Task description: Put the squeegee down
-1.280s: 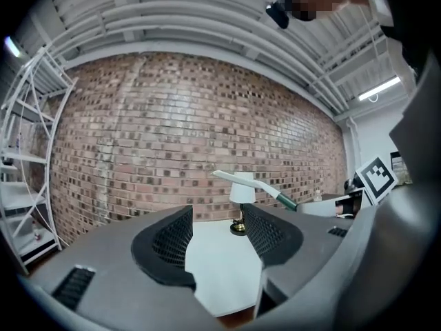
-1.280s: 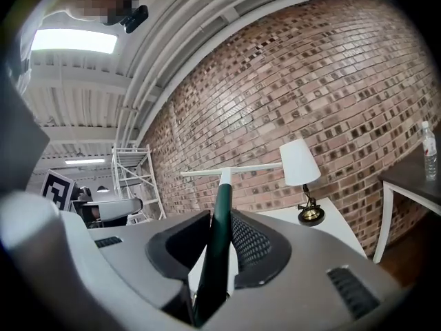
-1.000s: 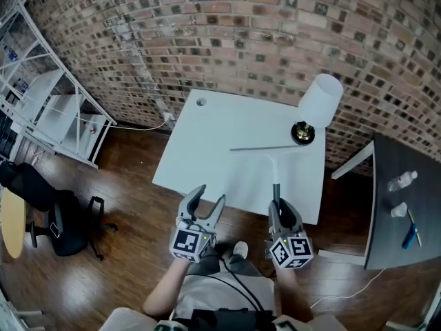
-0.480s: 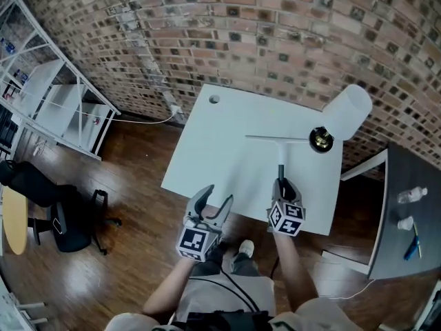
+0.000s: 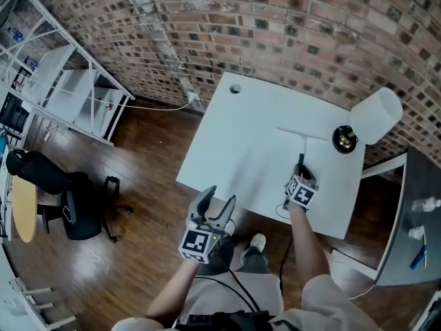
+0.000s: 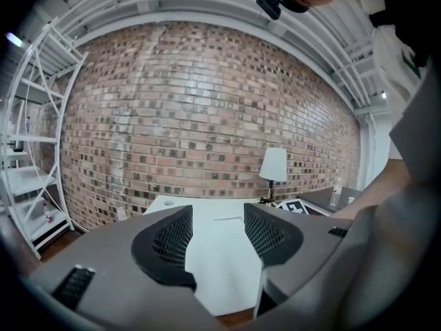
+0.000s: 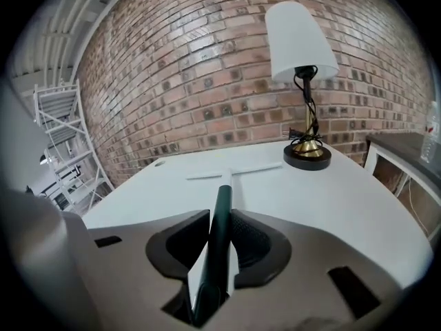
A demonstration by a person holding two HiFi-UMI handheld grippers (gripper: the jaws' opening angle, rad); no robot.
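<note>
Down and forward since a second ago with the right tool [image 5: 301,176] — from off the near edge to over the table [image 5: 241,136], squeegee [image 5: 301,138] carried along. Clenched on the dark handle, with the pale blade out ahead, crosswise and near the lamp [image 5: 344,138]; low over the white top or already touching it, cannot tell which. Left tool [image 5: 219,202] hanging off the near edge, shifted only a little, jaws parted around nothing. To finish the step well: ease the handle down to a flat rest, blade and handle both on the top. Keep the blade short of the lamp base, and let go only with the full weight on the table. Then draw straight back along the handle line, without dragging it. Worth avoiding — a release with the handle end overhanging the near edge, likely to tip the squeegee off.
</note>
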